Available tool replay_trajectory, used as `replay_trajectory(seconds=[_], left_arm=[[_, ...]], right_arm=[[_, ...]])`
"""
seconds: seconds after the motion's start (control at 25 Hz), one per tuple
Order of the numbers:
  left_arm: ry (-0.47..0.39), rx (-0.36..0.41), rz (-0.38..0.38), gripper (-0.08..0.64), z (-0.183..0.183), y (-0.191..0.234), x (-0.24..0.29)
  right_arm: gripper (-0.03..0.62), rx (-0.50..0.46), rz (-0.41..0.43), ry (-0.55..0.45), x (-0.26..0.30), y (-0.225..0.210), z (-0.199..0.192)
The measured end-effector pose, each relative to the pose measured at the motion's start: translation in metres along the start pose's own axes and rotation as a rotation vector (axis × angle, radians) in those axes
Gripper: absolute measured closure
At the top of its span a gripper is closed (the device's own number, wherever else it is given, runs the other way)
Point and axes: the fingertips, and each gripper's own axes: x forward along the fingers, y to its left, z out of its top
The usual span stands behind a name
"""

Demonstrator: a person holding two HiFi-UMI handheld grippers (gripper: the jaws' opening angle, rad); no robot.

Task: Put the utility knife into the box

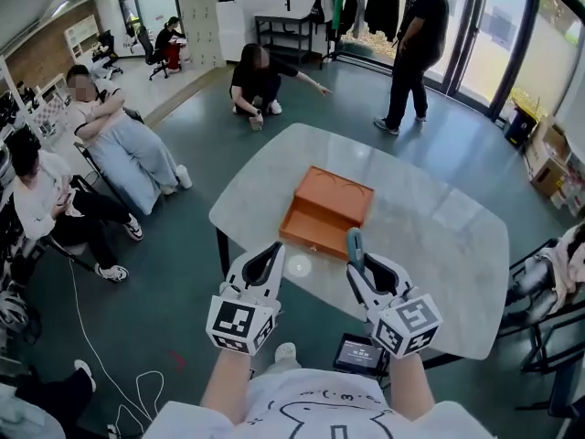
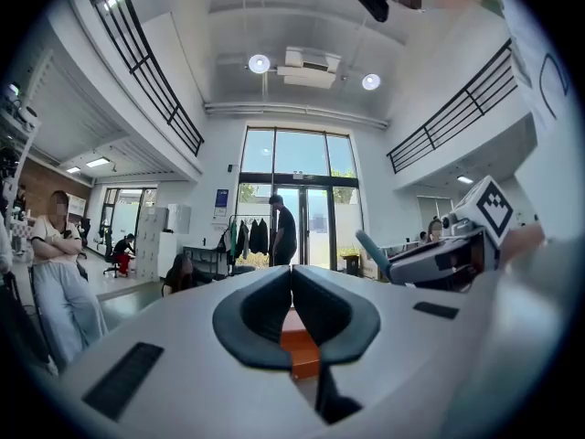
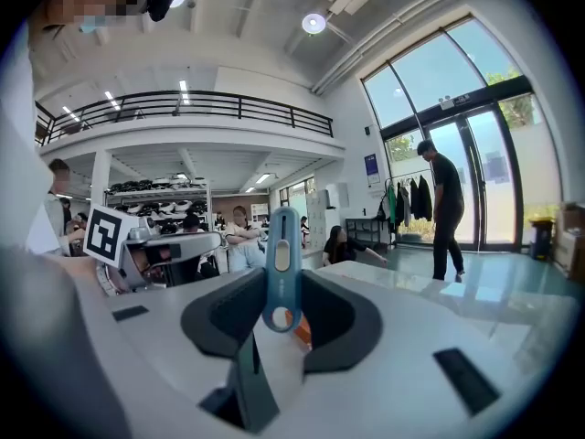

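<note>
An open orange box (image 1: 324,210) lies on the white marble table (image 1: 430,236), lid tipped back on its far side. My right gripper (image 1: 355,265) is shut on a blue-grey utility knife (image 1: 354,246), which stands upright between the pads just in front of the box's near right corner. In the right gripper view the utility knife (image 3: 281,265) sticks up from the jaws, its slider facing me. My left gripper (image 1: 271,262) hovers at the table's near edge, left of the box, jaws together with nothing in them. A strip of the orange box (image 2: 299,350) shows past the left gripper (image 2: 292,305).
A small dark device (image 1: 359,354) with a screen lies at the table's near edge under my right wrist. Several people sit or stand on the green floor beyond the table. Chairs stand at the table's right side.
</note>
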Motion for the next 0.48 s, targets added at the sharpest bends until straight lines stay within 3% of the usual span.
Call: replay_trajectory(seconds=[0.2,0.48], left_arm=[[0.022,-0.014,-0.021,0.545,-0.007,0.041,0.027],[0.052,-0.031,-0.050,0.545,-0.033,0.053,0.063]], right_arm=[[0.460,-0.006,-0.023,0.038,0.052,-0.010,0.000],[0.460,-0.010,-0.028,0.081,0.086,-0.035,-0.017]])
